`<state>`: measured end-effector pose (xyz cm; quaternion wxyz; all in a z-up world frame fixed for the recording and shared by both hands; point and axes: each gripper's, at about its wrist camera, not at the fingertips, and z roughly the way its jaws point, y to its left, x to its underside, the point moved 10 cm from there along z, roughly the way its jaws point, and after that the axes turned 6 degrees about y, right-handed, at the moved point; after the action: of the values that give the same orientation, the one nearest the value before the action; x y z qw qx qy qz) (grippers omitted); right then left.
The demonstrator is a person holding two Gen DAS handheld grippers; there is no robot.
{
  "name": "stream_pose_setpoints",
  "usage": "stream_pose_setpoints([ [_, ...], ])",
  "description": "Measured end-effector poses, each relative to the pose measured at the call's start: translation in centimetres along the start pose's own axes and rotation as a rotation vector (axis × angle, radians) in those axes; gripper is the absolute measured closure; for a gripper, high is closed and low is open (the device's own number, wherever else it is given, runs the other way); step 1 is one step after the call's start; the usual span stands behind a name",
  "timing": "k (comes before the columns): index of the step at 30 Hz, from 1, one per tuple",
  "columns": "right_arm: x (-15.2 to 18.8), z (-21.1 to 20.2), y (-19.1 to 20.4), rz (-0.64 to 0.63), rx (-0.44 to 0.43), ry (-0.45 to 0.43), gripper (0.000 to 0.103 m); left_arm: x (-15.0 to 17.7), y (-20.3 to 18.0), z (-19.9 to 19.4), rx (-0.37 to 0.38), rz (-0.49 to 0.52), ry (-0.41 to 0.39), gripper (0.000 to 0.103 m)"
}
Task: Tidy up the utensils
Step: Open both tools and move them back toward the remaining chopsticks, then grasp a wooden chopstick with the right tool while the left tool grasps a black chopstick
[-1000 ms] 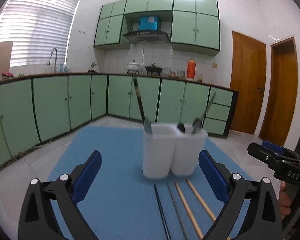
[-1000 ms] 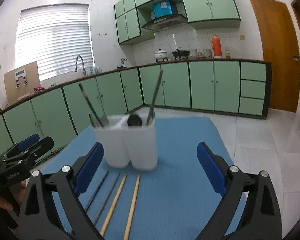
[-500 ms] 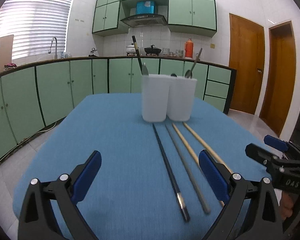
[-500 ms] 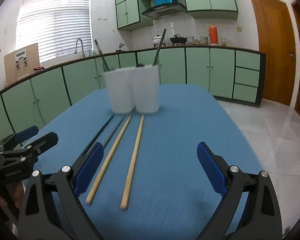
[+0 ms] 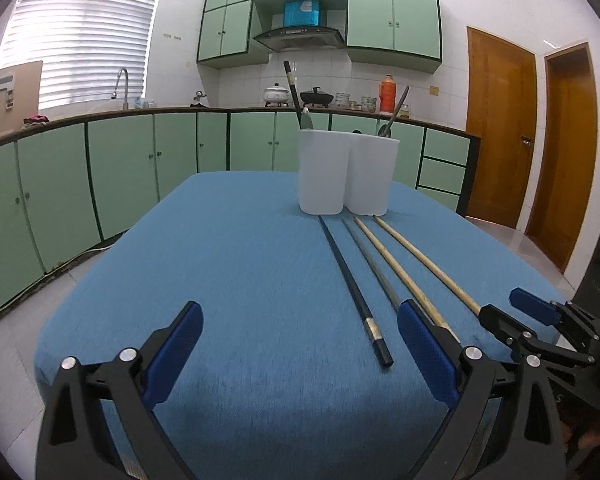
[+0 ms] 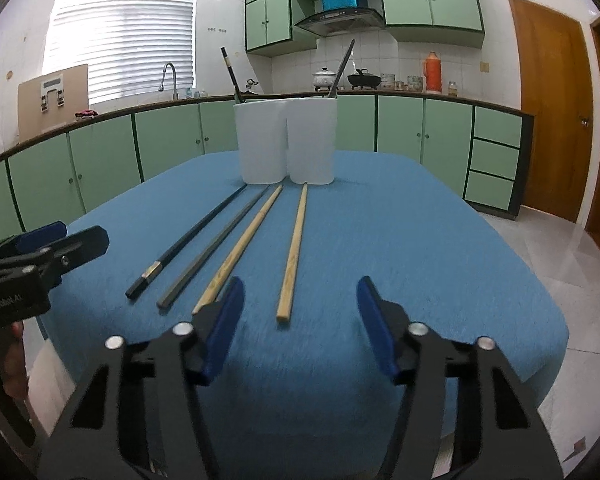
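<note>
Left tongs [image 5: 298, 354]: jaws spread wide, nothing between the blue pads; they hang over the near end of the blue table [image 5: 236, 280], left of the black chopstick [image 5: 354, 288].
Right tongs [image 6: 298, 326]: also wide open and empty, straddling the near tip of the right wooden chopstick [image 6: 294, 250].
Change: within the last second both tongs have drawn back from the holder and dropped low; the holder, which filled the foreground a second ago, now stands at the far end of the table, and the full length of the chopsticks has come into view.
Chopsticks: four lie side by side on the cloth, far tips close to the holder's base. In order from the left: black, grey chopstick [image 6: 220, 242], left wooden chopstick [image 6: 240, 250], right wooden.
Holder [image 6: 286, 140]: white, two compartments, upright. A black chopstick and what looks like a spoon handle stand in it; its other contents are hard to make out from this low angle.
Meaning for task: nothing is gripped yet. The retreat probably sets up a pick at the near ends, the right wooden chopstick being best placed.
Risk: thin sticks flat on cloth may roll or slip from the pads.
</note>
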<state>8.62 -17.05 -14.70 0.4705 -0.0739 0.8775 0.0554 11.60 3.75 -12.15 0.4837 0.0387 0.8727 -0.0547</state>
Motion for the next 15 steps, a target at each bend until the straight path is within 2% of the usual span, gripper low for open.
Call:
stream_pose_setpoints([
  [3,0.28,0.02,0.36,0.004,-0.008,0.003,0.066,0.28,-0.25,-0.11,0.006,0.001,0.001,0.007],
  [5,0.46,0.09,0.6,-0.003,-0.003,0.003,0.07,0.55,-0.45,-0.19,0.009,0.004,0.002,0.007],
  [7,0.73,0.19,0.79,-0.006,-0.008,0.011,0.08,0.75,-0.56,-0.28,0.012,0.004,0.004,0.007],
  [15,0.88,0.38,0.83,-0.004,0.015,-0.007,0.088,0.83,-1.05,-0.3,0.019,0.006,0.007,0.007],
])
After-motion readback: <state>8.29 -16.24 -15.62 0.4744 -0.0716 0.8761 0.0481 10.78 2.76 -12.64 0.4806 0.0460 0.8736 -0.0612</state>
